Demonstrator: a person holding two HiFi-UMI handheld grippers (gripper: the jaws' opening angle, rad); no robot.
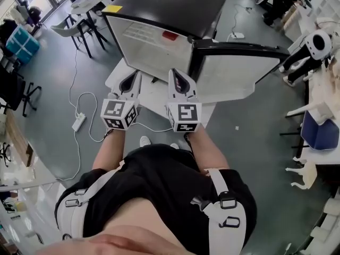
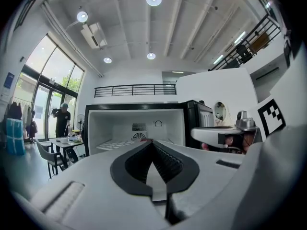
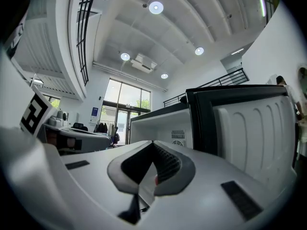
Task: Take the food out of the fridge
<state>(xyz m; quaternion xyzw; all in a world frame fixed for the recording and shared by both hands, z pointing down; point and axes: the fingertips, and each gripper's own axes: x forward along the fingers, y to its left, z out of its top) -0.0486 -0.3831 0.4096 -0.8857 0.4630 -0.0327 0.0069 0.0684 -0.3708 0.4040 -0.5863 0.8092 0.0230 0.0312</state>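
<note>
A small fridge [image 1: 159, 20] stands on the floor in front of me with its door [image 1: 234, 70] swung open to the right. On its white shelf lies a small red food item [image 1: 170, 35]; in the left gripper view the red food item [image 2: 146, 140] just shows above the jaw tips. My left gripper [image 1: 129, 82] and right gripper [image 1: 179, 81] are held level, side by side, a short way before the opening and pointing into it. Both have their jaws together with nothing in them. The open fridge interior [image 2: 139, 123] fills the middle of the left gripper view, and the door [image 3: 254, 133] stands at the right of the right gripper view.
The fridge rests on a white board [image 1: 154, 97]. A power strip [image 1: 78, 122] with a white cable lies on the floor at the left. A table with chairs [image 1: 85, 15] and a blue bin [image 1: 22, 42] stand at the far left. A person [image 2: 61, 123] stands by the windows.
</note>
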